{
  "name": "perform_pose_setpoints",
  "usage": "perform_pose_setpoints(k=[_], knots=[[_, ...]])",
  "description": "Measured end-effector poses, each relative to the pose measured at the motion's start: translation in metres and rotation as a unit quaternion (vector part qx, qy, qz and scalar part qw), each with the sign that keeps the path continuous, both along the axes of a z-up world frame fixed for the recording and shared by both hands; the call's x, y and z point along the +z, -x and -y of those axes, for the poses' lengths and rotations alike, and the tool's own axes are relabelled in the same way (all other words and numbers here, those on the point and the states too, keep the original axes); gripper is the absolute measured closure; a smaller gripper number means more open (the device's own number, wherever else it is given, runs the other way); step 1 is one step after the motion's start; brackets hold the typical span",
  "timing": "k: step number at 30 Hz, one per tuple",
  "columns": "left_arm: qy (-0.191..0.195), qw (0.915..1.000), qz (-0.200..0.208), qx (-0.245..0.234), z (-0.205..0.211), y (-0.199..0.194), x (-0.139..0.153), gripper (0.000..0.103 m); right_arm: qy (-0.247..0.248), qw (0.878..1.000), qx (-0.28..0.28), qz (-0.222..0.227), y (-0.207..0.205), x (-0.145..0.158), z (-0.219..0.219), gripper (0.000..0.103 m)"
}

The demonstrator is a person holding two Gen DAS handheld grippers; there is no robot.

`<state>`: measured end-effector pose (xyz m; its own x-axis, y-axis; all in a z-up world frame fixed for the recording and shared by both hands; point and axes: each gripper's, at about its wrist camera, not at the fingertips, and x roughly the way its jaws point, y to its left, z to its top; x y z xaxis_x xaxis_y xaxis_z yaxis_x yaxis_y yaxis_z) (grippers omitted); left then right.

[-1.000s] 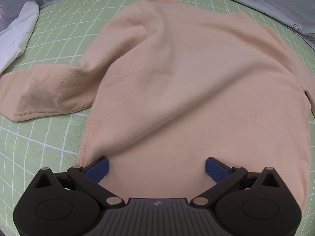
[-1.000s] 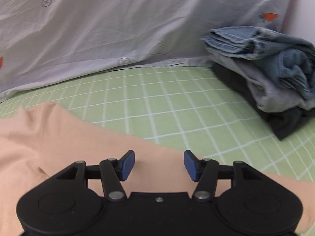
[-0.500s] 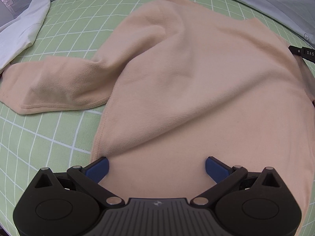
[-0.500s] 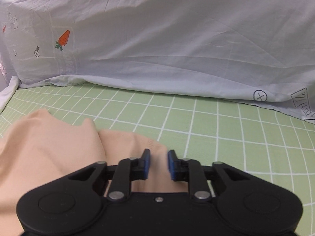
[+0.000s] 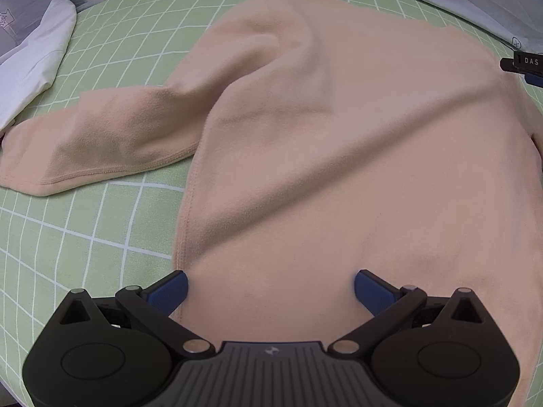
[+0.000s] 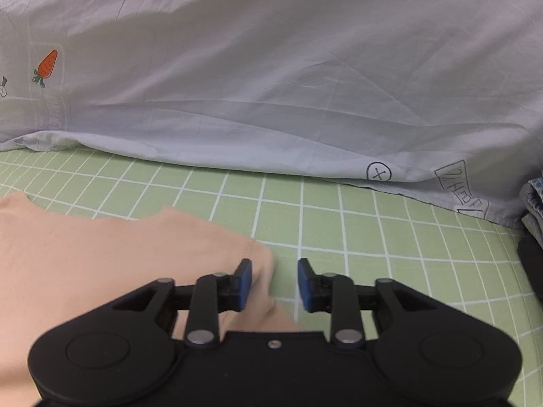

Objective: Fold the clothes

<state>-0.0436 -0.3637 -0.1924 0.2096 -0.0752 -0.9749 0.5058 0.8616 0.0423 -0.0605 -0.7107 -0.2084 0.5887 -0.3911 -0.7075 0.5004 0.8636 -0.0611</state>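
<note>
A peach fleece sweater (image 5: pixel 339 142) lies spread on the green checked sheet (image 5: pixel 85 237), one sleeve (image 5: pixel 101 142) stretched out to the left. My left gripper (image 5: pixel 269 290) is open wide, low over the sweater's near hem, with fabric between the fingers. In the right wrist view the sweater's corner (image 6: pixel 135 257) lies at the left. My right gripper (image 6: pixel 274 283) is open and empty, its left finger at the fabric edge. The right gripper's tip also shows in the left wrist view (image 5: pixel 524 66) at the sweater's far right.
A pale grey quilt (image 6: pixel 271 84) with carrot prints runs along the back. A white garment (image 5: pixel 34 57) lies at the far left. Folded jeans (image 6: pixel 534 210) sit at the right edge of the right wrist view.
My right gripper was nearly shut on the sweater's edge half a second ago and has now opened, letting the fabric go. The left gripper has shifted left a little along the hem and stays open.
</note>
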Motion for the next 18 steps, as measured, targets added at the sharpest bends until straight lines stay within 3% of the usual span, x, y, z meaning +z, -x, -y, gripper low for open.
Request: perform_pose_setpoints(k=[1,3,8,14,16,17,18], knots=[[-0.003,1.0000,0.000,0.004,-0.004,0.001,0.000,0.000,-0.008,1.000,-0.007,0.006,0.009,0.004,-0.009,0.043],[-0.005,0.9999,-0.003,0.013,-0.012,0.004,0.002,0.000,-0.019,1.000,-0.018,0.009,0.031,0.010,-0.032,0.024],[-0.013,0.9992,-0.004,0.037,-0.039,0.018,0.006,0.000,-0.067,0.997,-0.034,0.000,0.099,0.007,-0.089,0.021],[-0.006,0.9995,-0.007,0.030,-0.045,0.039,0.003,0.000,-0.077,0.996,-0.026,-0.038,0.164,-0.010,-0.142,0.029],[0.001,0.9997,-0.009,0.021,-0.049,0.051,0.006,0.000,-0.080,0.996,-0.016,-0.035,0.180,-0.008,-0.153,0.038],[0.004,0.9998,-0.008,0.016,-0.052,0.059,0.008,0.000,-0.084,0.996,-0.011,-0.032,0.188,-0.008,-0.158,0.049],[0.006,0.9998,-0.008,0.015,-0.054,0.064,0.009,0.000,-0.088,0.996,-0.011,-0.031,0.195,-0.007,-0.161,0.054]])
